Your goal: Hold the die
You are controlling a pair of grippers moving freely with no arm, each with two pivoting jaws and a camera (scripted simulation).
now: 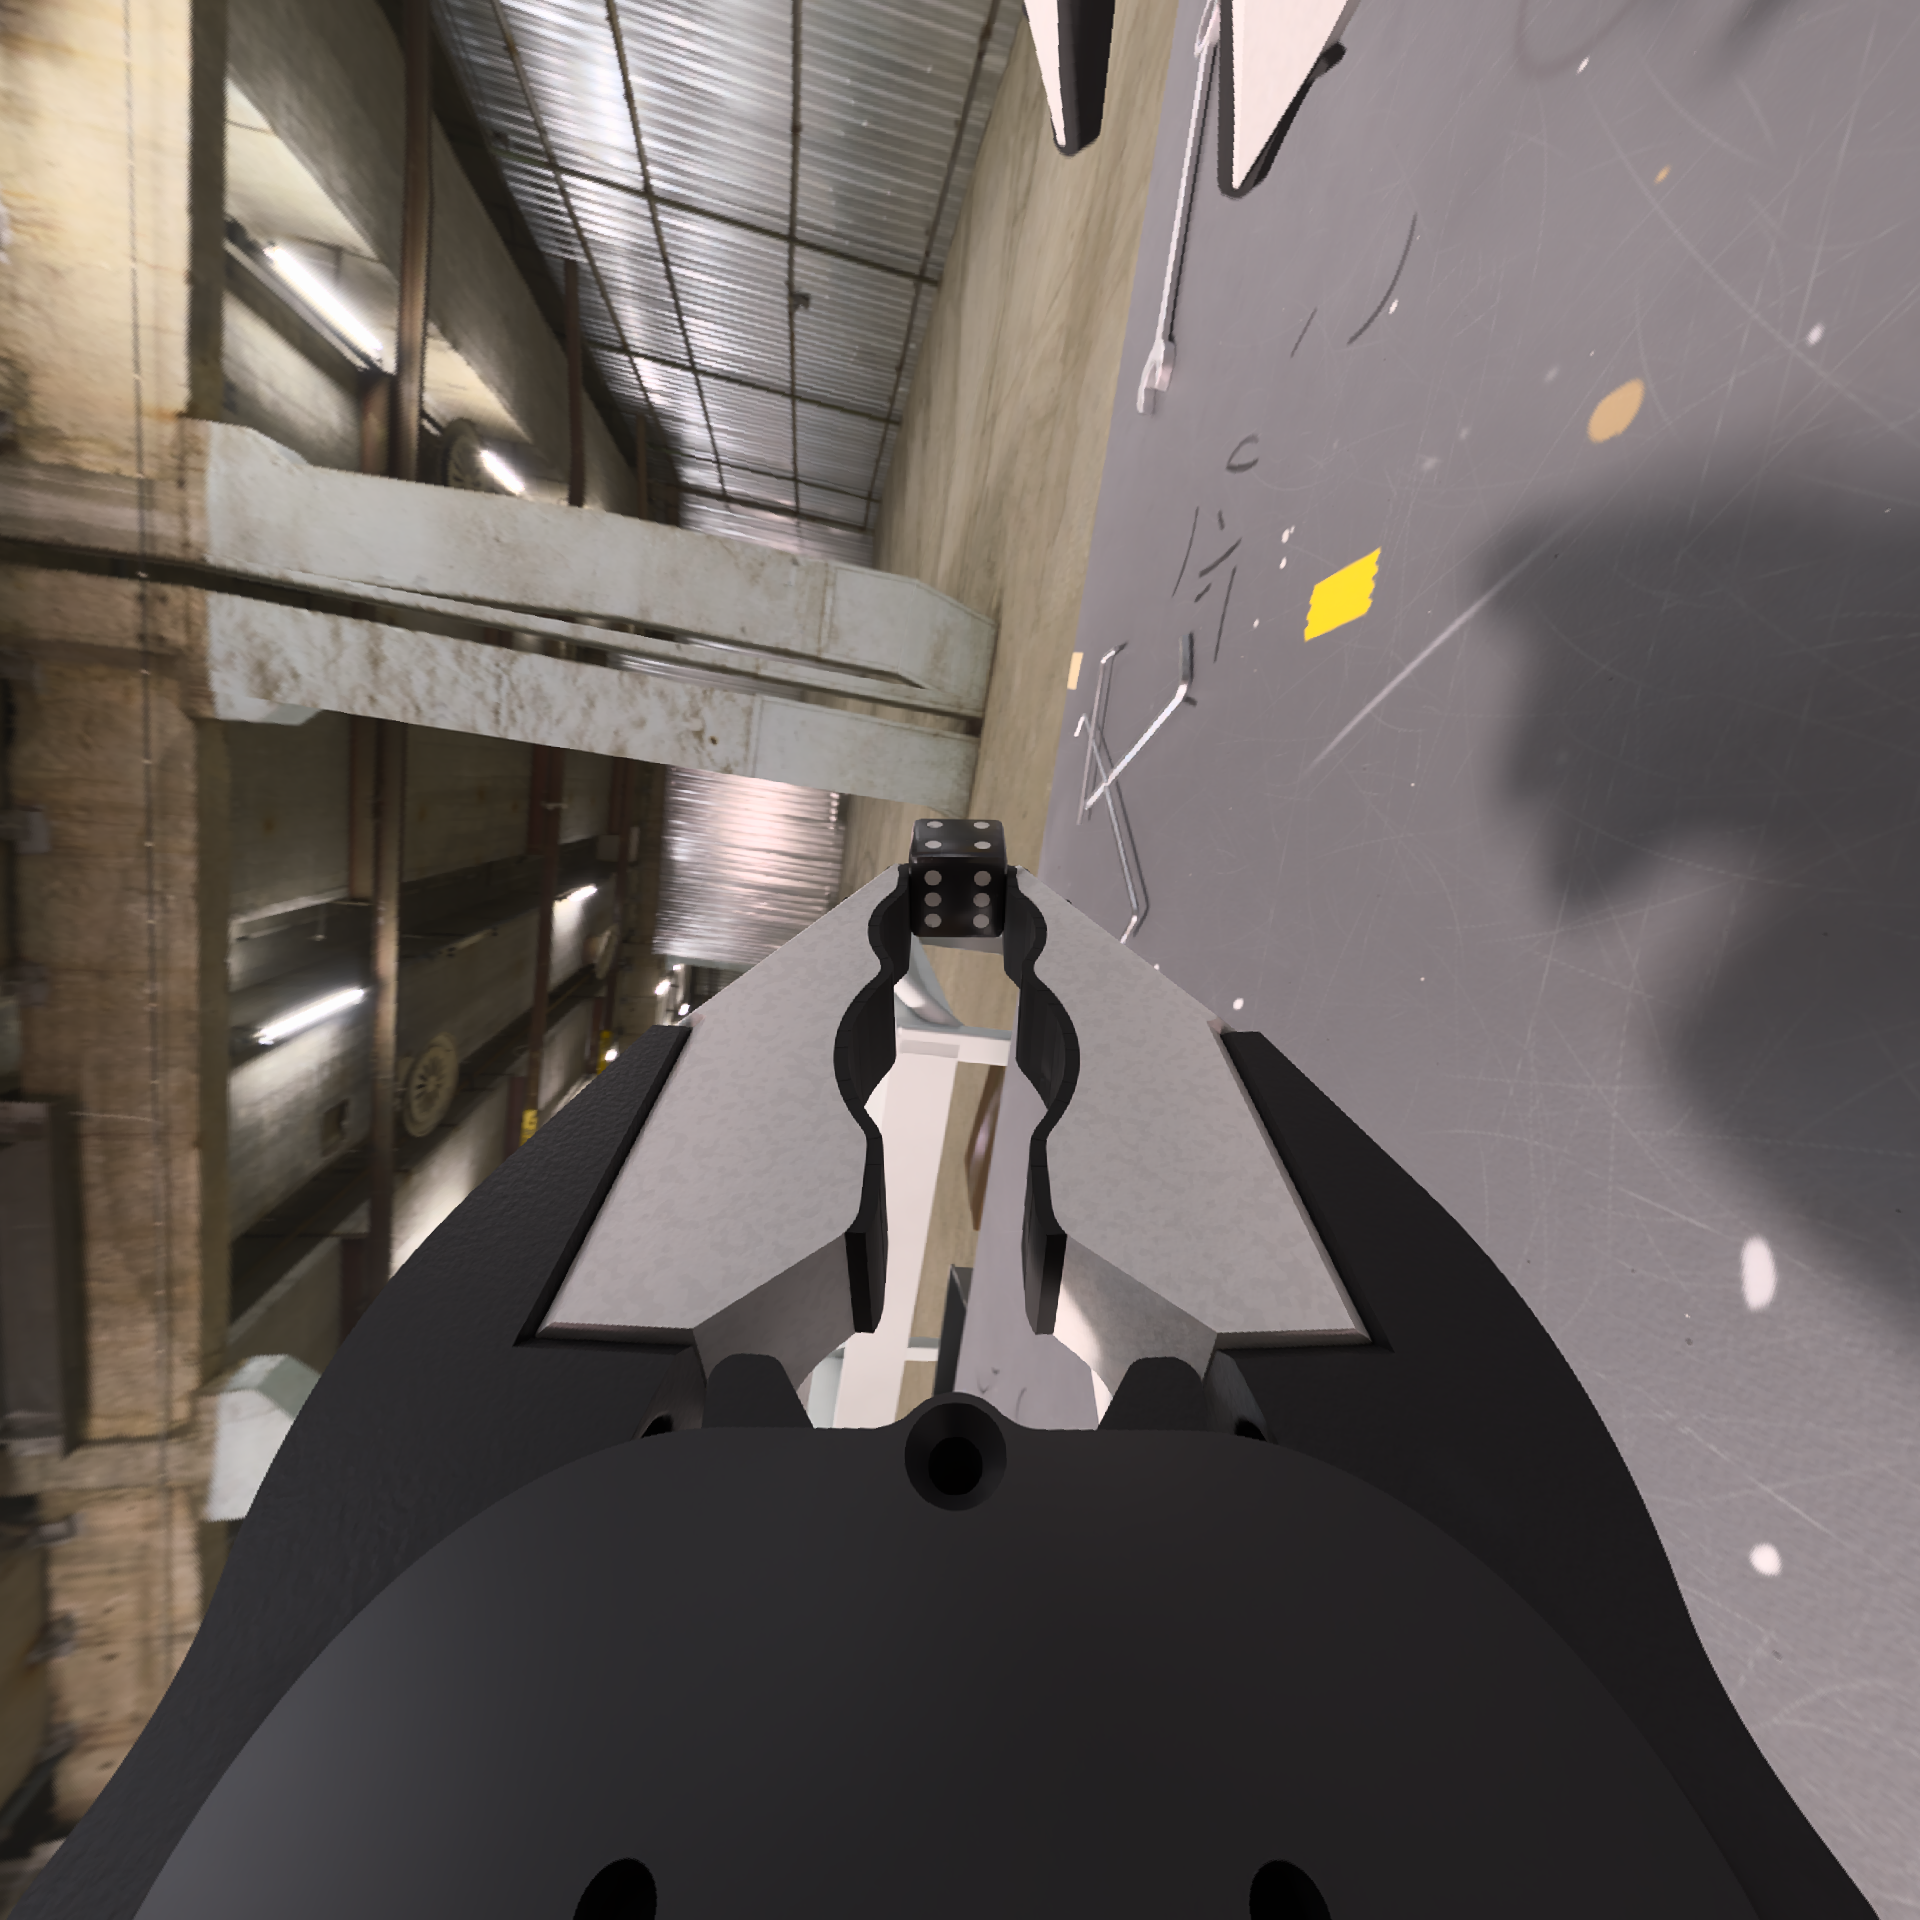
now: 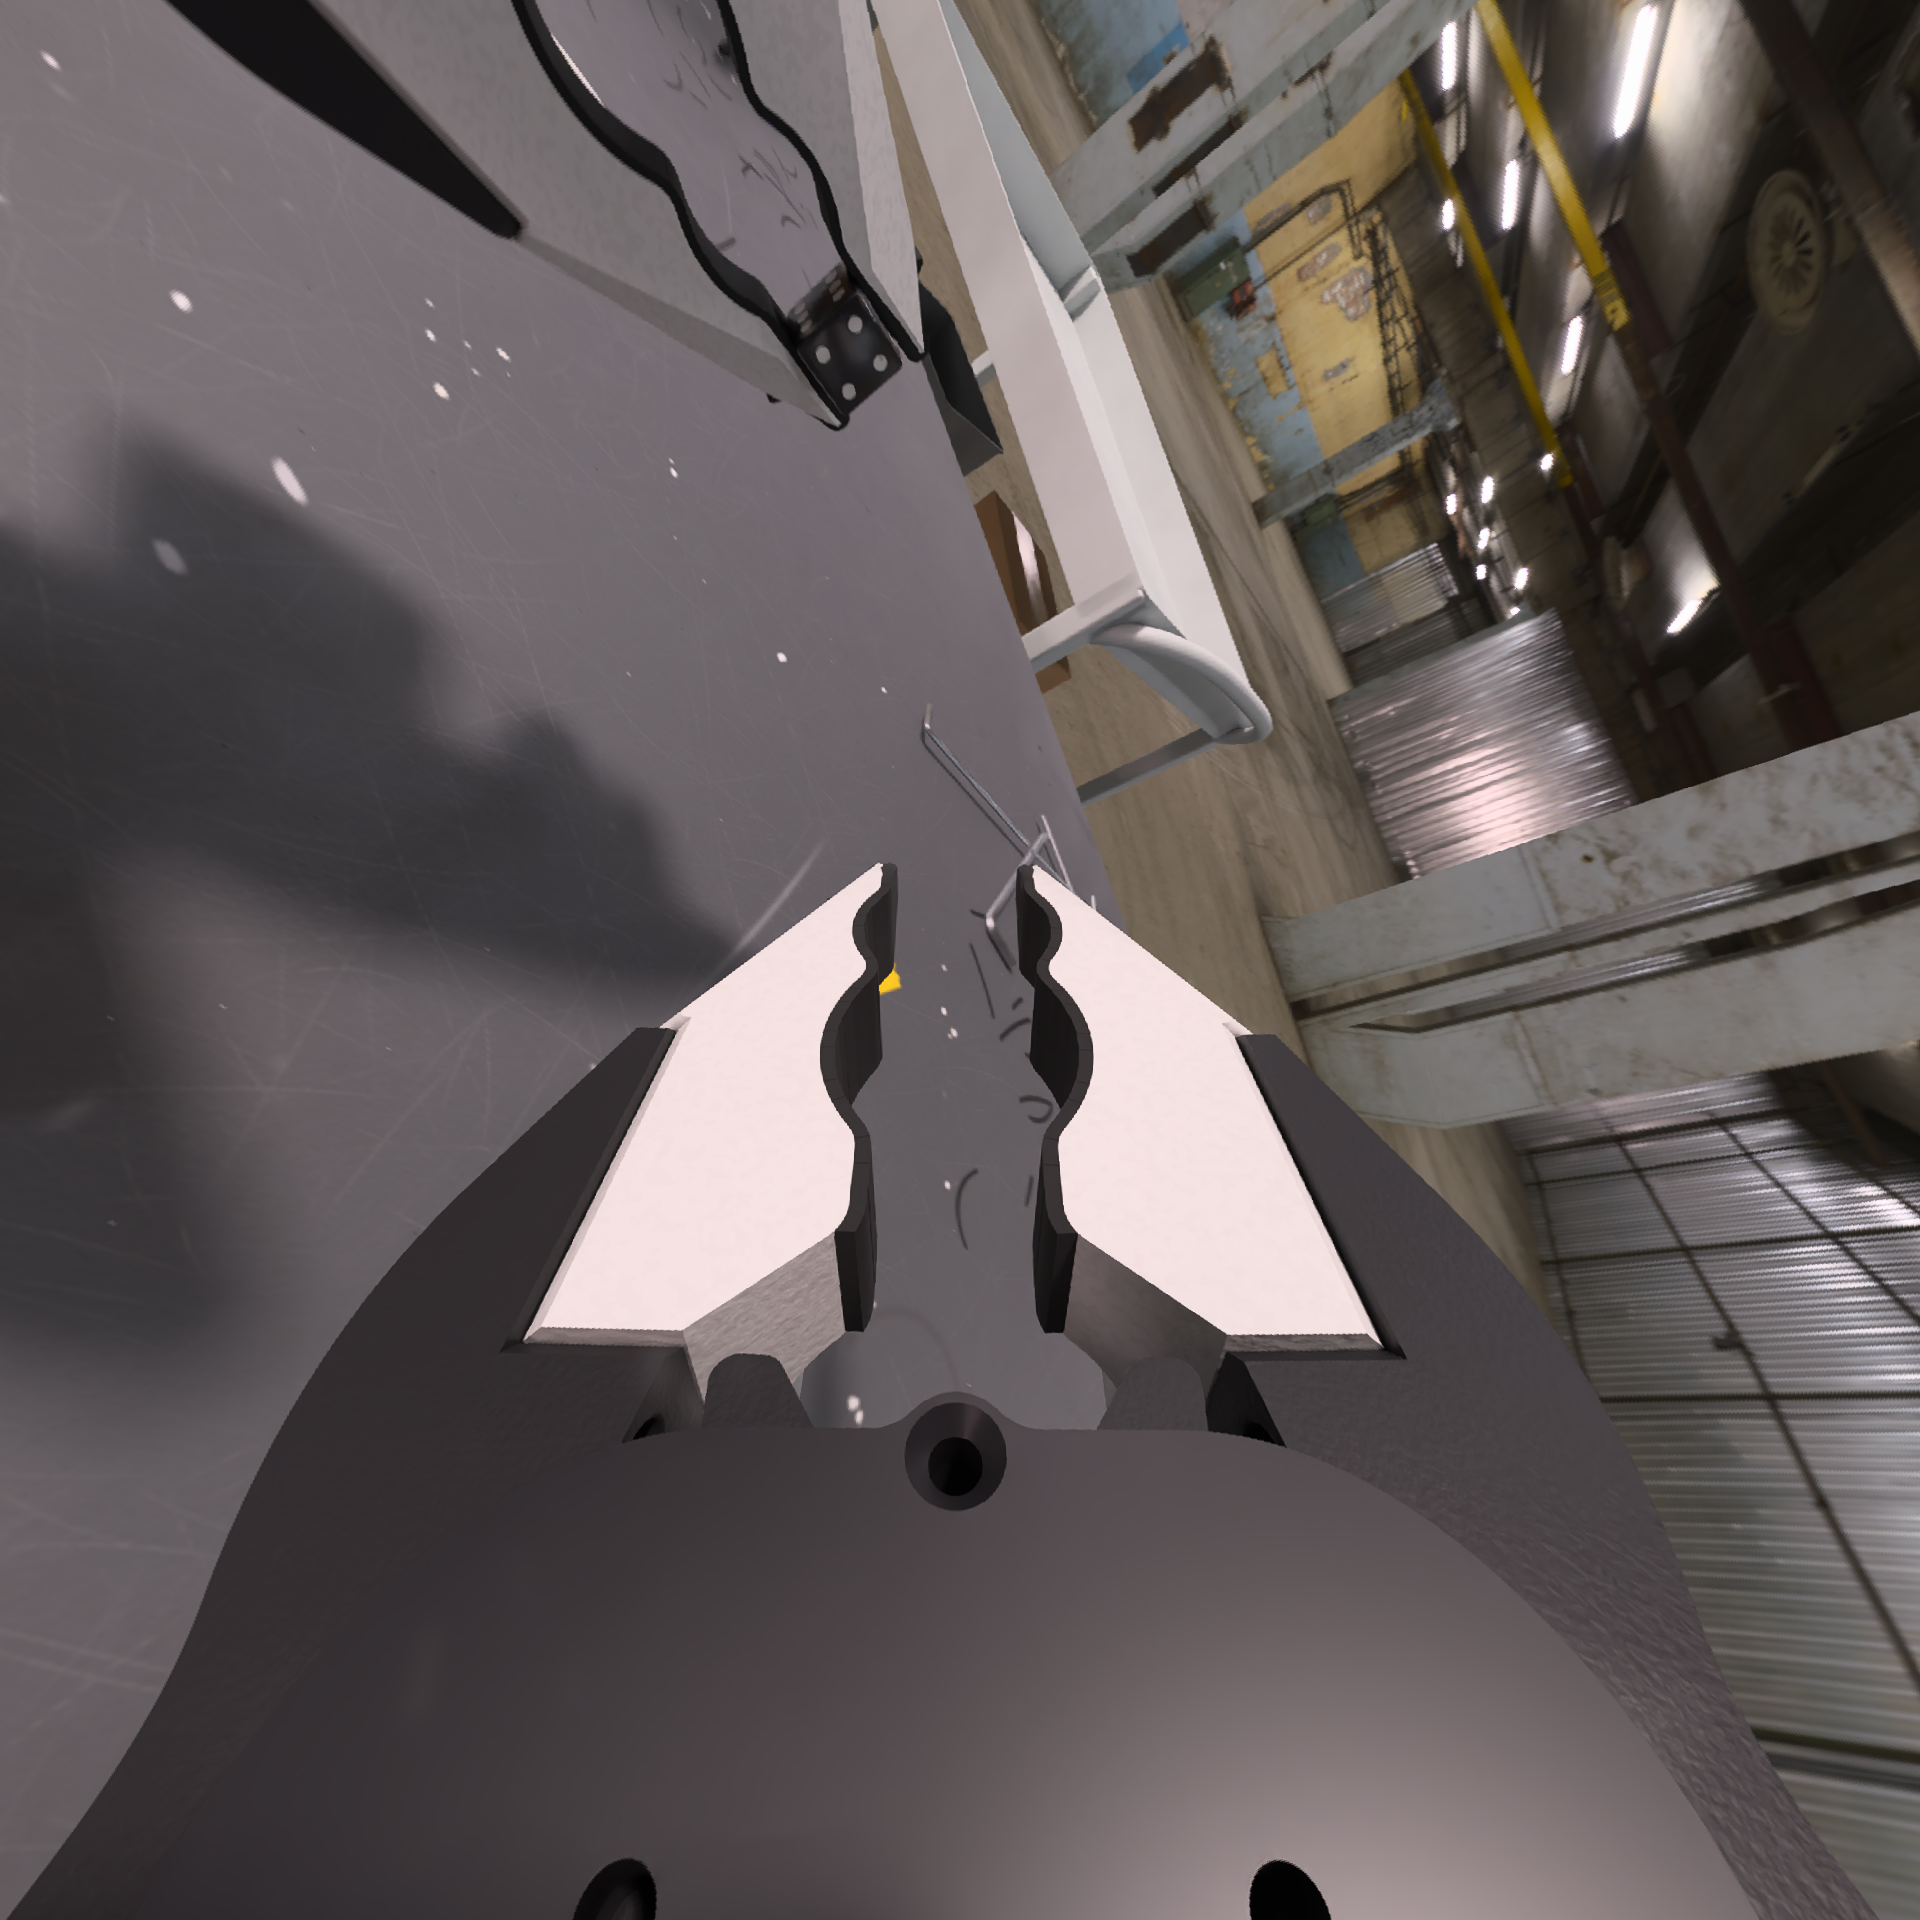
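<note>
Die: you've got the black die (image 1: 957,881) with white pips pinched at the very tips of your left gripper (image 1: 957,904); seen from the right wrist view it sits off the grey table (image 1: 1558,935), over the table's edge.
Left jaws: closed on the die, dark pads on two opposite faces, only the outermost tip section in contact.
Right jaws: your right gripper (image 2: 957,904) is parted with a narrow gap and holds nothing; it points along the table towards the same edge.
Handling (judgement): small, rigid, light; the smooth faces and rounded corners look slippery. It won't crush, but it could twist or pop out if the squeeze goes off-centre.
Where to hold: flat opposite faces, centred, not on edges or corners. Your grip is shallow, so a deeper seat would be safer.
Nearby: thin metal hex keys (image 1: 1132,748) lie crossed near the table edge, another long metal tool (image 1: 1174,260) further along it, a yellow tape patch (image 1: 1341,593) inboard, and paint flecks and scratches all over.
Obstructions: nothing touches the die but your pads. The right gripper's tips (image 1: 1143,73) show at the far end, well apart.
Risk: if the die drops, it likely goes past the edge to the floor, not the table.
Progress: hold looks achieved; just keep pressure steady.
</note>
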